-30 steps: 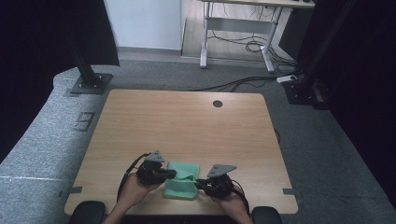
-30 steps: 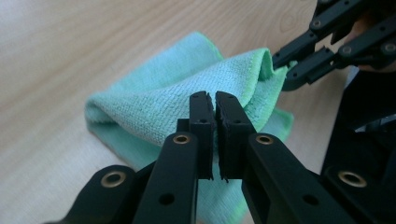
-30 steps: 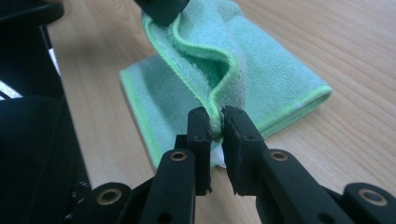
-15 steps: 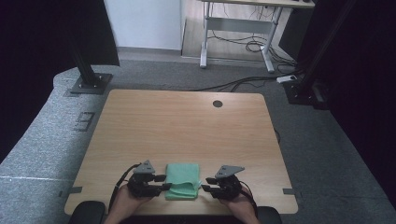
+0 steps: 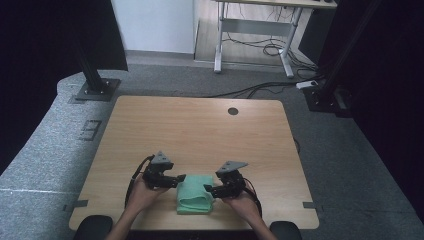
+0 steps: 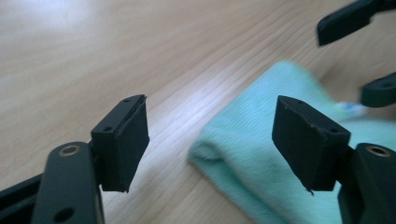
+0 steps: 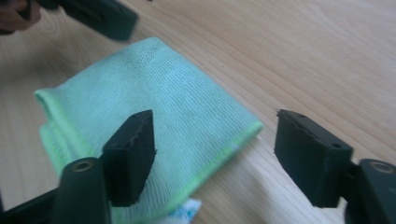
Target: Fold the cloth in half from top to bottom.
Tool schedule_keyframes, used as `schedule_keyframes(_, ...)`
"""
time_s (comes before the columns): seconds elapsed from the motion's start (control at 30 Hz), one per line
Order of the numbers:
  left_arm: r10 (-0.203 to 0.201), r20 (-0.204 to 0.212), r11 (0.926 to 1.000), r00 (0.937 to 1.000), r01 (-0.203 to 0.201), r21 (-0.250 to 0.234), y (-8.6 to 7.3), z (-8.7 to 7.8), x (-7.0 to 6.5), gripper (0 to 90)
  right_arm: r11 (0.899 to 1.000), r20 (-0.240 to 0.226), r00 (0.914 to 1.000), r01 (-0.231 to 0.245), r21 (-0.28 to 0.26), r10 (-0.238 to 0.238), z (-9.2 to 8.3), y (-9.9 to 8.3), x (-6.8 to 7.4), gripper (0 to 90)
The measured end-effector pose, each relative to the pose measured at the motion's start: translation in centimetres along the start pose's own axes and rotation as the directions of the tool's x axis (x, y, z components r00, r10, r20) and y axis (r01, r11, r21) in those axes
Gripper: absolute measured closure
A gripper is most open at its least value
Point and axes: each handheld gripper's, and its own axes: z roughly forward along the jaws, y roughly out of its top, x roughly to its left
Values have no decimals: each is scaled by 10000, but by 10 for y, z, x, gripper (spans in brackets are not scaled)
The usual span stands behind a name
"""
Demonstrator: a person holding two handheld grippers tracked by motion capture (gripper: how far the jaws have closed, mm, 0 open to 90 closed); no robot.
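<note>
High view: folded green cloth [image 5: 194, 193] on wooden table [image 5: 200, 130] near front edge, my left gripper [image 5: 179, 178] and right gripper [image 5: 209, 190] flanking it.
Left gripper view: jaws spread, just opened, cloth [image 6: 261, 154] lying free between.
Right gripper view: jaws spread, just opened, nothing pinched, cloth [image 7: 154, 112] under left jaw.

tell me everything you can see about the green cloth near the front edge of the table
The green cloth is a mint-green knit microfibre towel, folded into a thick, compact rectangle with layered edges and a brighter green hem. A small white tag pokes out at one corner. It lies flat on the wooden table near the person's edge, between the left gripper and the right gripper. Both grippers' jaws have just been opening and stand apart, pressing nothing.
</note>
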Motion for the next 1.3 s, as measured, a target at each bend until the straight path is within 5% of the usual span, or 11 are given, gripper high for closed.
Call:
schedule_keyframes(0.27, -333, 34, 9991, 9994, 332, 249, -27, 2, -3, 246, 9977, 176, 9998, 58, 672, -70, 5, -23, 11, 200)
schedule_keyframes(0.5, -277, -34, 9991, 9996, 278, 324, -34, 3, -8, 239, 9950, 362, 9987, 312, 944, -347, 7, -33, 16, 193)
schedule_keyframes(0.7, 213, 154, 9987, 9997, -220, 452, -41, -4, -26, 210, 9944, 554, 9975, 385, 981, -440, 9, -34, 18, 185)
schedule_keyframes(0.8, 500, -139, 9968, 9987, -490, 629, -48, -1, -30, 199, 9942, 657, 9968, 389, 1006, -456, 10, -35, 17, 162)
schedule_keyframes(0.97, 1195, -691, 9901, 9904, -1138, 816, -43, 5, -32, 139, 9938, 763, 9959, 415, 1029, -495, 11, -35, 14, 141)
schedule_keyframes(1.3, 941, -1112, 9949, 9893, -894, 462, -19, 30, -7, 99, 9966, 1421, 9896, 98, 814, -213, 22, -21, -15, 147)
